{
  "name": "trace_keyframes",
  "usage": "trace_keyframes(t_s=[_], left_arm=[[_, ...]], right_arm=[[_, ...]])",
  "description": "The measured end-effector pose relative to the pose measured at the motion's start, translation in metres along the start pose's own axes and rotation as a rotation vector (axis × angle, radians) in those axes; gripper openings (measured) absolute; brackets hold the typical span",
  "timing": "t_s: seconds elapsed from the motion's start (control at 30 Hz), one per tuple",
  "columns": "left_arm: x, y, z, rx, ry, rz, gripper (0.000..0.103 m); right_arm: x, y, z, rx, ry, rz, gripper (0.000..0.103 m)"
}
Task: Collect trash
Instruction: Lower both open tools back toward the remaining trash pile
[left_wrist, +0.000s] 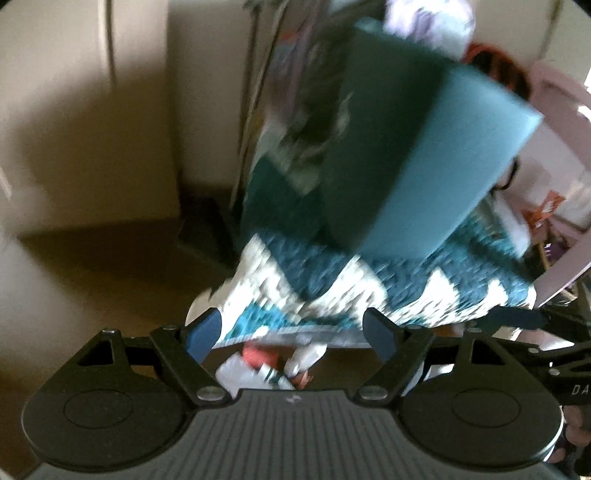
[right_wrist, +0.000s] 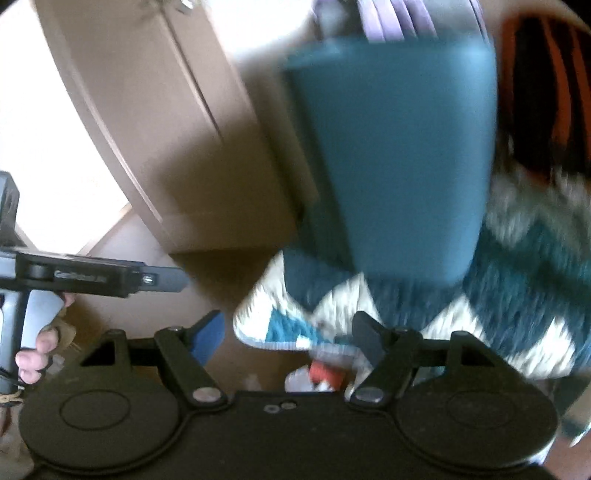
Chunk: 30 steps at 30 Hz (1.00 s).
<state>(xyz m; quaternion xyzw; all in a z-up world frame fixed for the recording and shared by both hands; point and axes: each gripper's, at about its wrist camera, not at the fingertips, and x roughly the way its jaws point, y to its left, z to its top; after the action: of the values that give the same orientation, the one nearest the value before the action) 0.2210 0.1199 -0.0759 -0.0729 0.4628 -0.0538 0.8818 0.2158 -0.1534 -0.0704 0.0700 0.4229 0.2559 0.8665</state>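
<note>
Both views are blurred. The left hand-held gripper (left_wrist: 293, 338) stands wide, nothing between its blue-padded fingers (left_wrist: 203, 338), above a small heap of white and red crumpled litter (left_wrist: 273, 367) lying on the tan floor (left_wrist: 110, 295) at the edge of a teal-and-white zigzag-patterned rug (left_wrist: 369, 291). A tall teal rectangular bin (left_wrist: 424, 166) stands tilted on that rug, well ahead of the litter. The right hand-held gripper (right_wrist: 290, 338) is likewise spread wide and bare, with the same litter (right_wrist: 321, 374) just below its fingers. A beige cabinet (right_wrist: 166, 129) rises at left.
</note>
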Motion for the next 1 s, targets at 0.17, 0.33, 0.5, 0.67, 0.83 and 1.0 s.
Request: trace_keyframes(t_s=[0.17, 0.33, 0.5, 0.67, 0.83, 1.0], left_arm=[[0.058, 0.042, -0.019, -0.042, 0.128, 0.034, 0.084], [0.129, 0.076, -0.050, -0.036, 0.274, 0.114, 0.084], [0.203, 0.098, -0.083, 0.007, 0.435, 0.181, 0.084], [0.264, 0.106, -0.122, 0.082, 0.584, 0.151, 0.084], [0.315, 0.114, -0.167, 0.063, 0.732, 0.121, 0.084], [0.354, 0.120, -0.207, 0.027, 0.827, 0.104, 0.084]], right_arm=[[0.059, -0.021, -0.031, 0.098, 0.139, -0.013, 0.076], [0.124, -0.034, -0.070, 0.140, 0.300, -0.031, 0.076], [0.193, -0.052, -0.119, 0.215, 0.485, -0.049, 0.076], [0.241, -0.040, -0.164, 0.014, 0.620, -0.044, 0.075], [0.279, -0.017, -0.214, -0.275, 0.736, -0.014, 0.075], [0.309, 0.007, -0.259, -0.545, 0.793, 0.047, 0.075]])
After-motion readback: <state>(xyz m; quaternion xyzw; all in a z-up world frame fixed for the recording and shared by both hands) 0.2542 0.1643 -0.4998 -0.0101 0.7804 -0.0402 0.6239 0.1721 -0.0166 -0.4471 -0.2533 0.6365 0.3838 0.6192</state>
